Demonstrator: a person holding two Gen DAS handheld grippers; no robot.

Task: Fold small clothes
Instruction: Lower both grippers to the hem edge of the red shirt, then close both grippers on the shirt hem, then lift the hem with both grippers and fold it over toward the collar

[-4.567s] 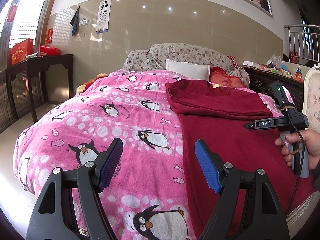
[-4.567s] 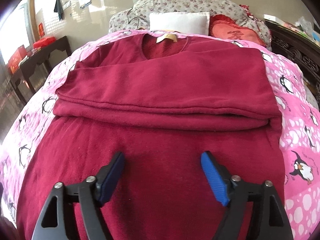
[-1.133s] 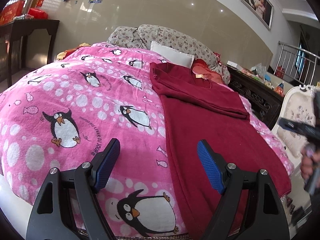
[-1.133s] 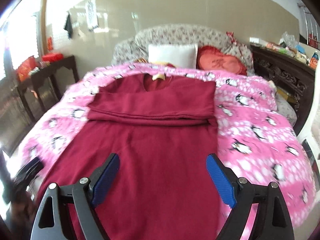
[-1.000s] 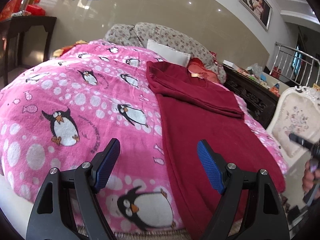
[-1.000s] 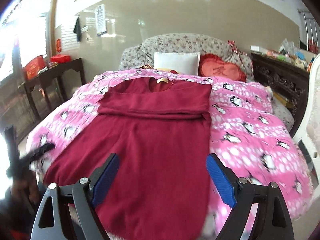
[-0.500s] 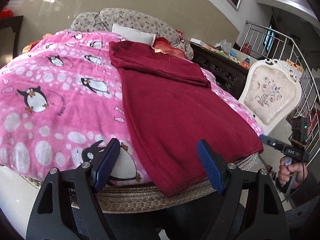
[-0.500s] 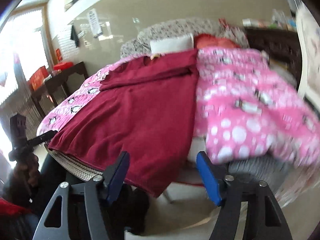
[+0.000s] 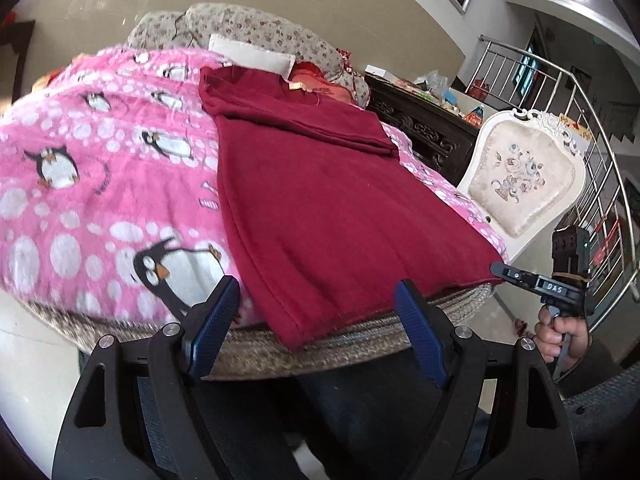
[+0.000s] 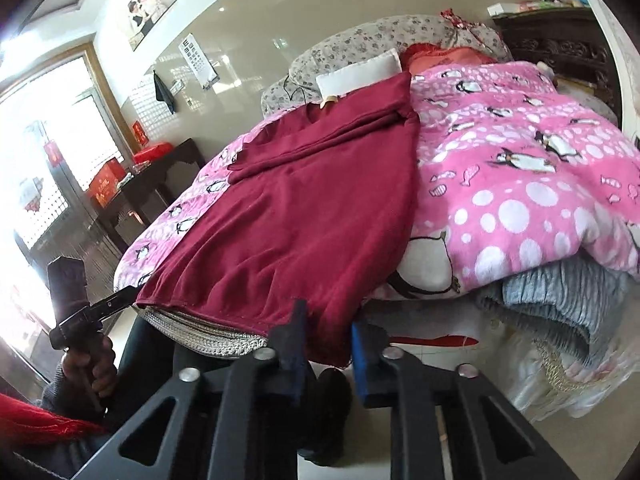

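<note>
A dark red fleece top lies flat on a pink penguin blanket, its sleeves folded across the chest near the collar. Its hem hangs over the bed's front edge. My left gripper is open, just below the hem's left corner, not touching. In the right wrist view the red top fills the middle. My right gripper has its jaws nearly closed around the hem's right corner. It also shows in the left wrist view, at the hem's right corner.
A white carved chair stands right of the bed, with a metal railing behind it. Pillows and a dark cabinet are at the head. A grey throw hangs off the bed. A dark side table stands left.
Both grippers have dropped from over the top down to the bed's front edge. My right gripper's jaws have narrowed around the hem's right corner. My left gripper stays open.
</note>
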